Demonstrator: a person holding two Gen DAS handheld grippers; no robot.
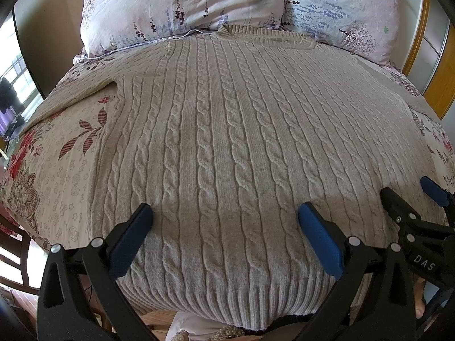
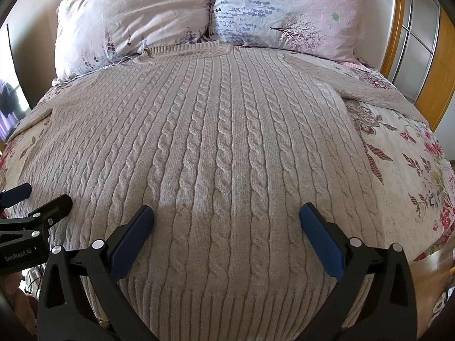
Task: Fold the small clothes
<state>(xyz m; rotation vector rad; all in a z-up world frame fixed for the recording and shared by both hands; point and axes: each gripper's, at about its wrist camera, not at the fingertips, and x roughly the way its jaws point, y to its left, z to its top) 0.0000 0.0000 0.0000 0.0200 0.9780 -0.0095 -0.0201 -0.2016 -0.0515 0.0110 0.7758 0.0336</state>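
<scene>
A beige cable-knit sweater (image 1: pixel 227 130) lies flat on the bed, collar toward the pillows, ribbed hem nearest me, sleeves spread to both sides. It fills the right wrist view (image 2: pixel 227 142) too. My left gripper (image 1: pixel 226 213) is open and empty, hovering over the lower left part of the sweater near the hem. My right gripper (image 2: pixel 227 213) is open and empty over the lower right part. The right gripper shows at the right edge of the left wrist view (image 1: pixel 409 196); the left gripper shows at the left edge of the right wrist view (image 2: pixel 39 196).
The floral bedspread (image 1: pixel 62 153) shows on both sides of the sweater (image 2: pixel 403 170). Two floral pillows (image 2: pixel 136 20) (image 2: pixel 287 11) lean at the head. A wooden-framed wardrobe door (image 2: pixel 418 45) stands at right. A dark chair (image 1: pixel 17 255) stands at lower left.
</scene>
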